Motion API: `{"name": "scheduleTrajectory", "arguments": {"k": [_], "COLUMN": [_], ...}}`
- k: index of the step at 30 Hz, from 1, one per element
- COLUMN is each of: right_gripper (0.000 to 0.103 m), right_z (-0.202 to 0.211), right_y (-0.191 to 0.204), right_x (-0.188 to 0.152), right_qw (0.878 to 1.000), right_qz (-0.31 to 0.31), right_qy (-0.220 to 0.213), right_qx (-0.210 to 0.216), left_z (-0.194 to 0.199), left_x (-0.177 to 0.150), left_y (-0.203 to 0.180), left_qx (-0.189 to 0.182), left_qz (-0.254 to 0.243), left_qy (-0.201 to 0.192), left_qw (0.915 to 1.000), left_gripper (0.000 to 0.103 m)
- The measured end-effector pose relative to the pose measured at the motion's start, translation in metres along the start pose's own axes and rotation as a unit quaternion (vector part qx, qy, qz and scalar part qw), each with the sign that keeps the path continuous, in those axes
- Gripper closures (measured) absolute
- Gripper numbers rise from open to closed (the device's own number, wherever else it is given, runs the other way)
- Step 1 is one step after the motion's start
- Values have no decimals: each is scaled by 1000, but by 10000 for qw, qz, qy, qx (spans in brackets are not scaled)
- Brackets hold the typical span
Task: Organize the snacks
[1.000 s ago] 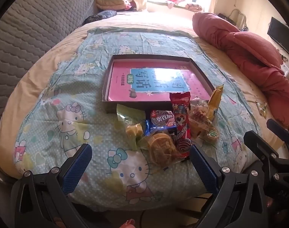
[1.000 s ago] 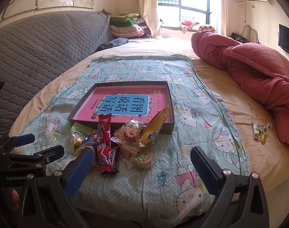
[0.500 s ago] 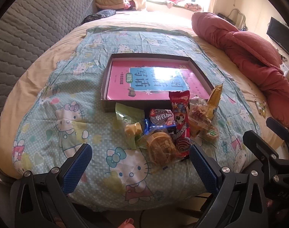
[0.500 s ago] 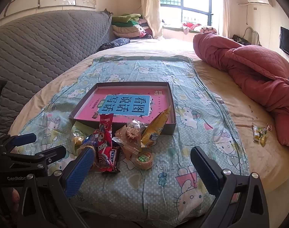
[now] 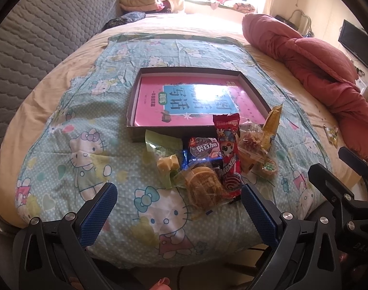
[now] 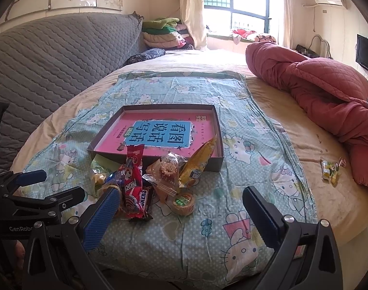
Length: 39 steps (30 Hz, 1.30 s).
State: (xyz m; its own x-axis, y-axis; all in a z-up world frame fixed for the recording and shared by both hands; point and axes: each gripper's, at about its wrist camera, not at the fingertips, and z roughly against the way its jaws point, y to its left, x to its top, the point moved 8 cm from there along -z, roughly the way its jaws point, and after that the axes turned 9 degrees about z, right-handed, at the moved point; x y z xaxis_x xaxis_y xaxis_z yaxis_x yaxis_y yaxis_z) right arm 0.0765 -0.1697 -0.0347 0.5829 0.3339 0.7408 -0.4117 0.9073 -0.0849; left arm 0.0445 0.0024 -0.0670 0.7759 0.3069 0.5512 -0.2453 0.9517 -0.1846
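Both grippers hang over the near edge of the bed with jaws spread wide and nothing between them. Ahead of the left gripper (image 5: 176,207), just past its right finger, lies the snack pile (image 5: 215,159): a round cake (image 5: 203,188) in clear wrap is nearest the jaws, a red packet (image 5: 228,154) stands up behind it, and a dark biscuit pack (image 5: 203,148) sits to the left of that. A yellow packet (image 5: 272,125) leans on the box corner at the far right of the heap, and a small round tub (image 5: 268,166) lies below it.

From the right gripper (image 6: 179,207), the same pile sits ahead and toward its left finger, the tub (image 6: 182,201) closest to the gap. Beyond the snacks is the shallow box (image 6: 216,130) with a pink book (image 6: 159,135) inside. A loose wrapper (image 6: 330,170), perhaps candy, lies far right of the jaws, near the red quilt (image 6: 324,82).
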Motion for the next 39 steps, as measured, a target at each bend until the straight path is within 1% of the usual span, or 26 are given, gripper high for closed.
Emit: {"name": "scheduleTrajectory", "arguments": {"k": [21, 32, 39], "right_gripper": [1, 1, 1], "right_z": [-2, -8, -17], "right_y": [-1, -4, -8], "right_x": [-1, -1, 2], "right_qw": [10000, 9999, 9998], "right_qz": [-50, -103, -187], "right_qy": [10, 43, 8], "right_qx": [36, 49, 31], "left_z": [1, -5, -13], "left_x": [2, 3, 5], "left_y": [2, 7, 25], "left_qx": [11, -45, -71], "left_qz": [-19, 48, 337], "left_qy": [-39, 19, 151], "left_qw": [10000, 10000, 9993], "left_gripper": [1, 1, 1]}}
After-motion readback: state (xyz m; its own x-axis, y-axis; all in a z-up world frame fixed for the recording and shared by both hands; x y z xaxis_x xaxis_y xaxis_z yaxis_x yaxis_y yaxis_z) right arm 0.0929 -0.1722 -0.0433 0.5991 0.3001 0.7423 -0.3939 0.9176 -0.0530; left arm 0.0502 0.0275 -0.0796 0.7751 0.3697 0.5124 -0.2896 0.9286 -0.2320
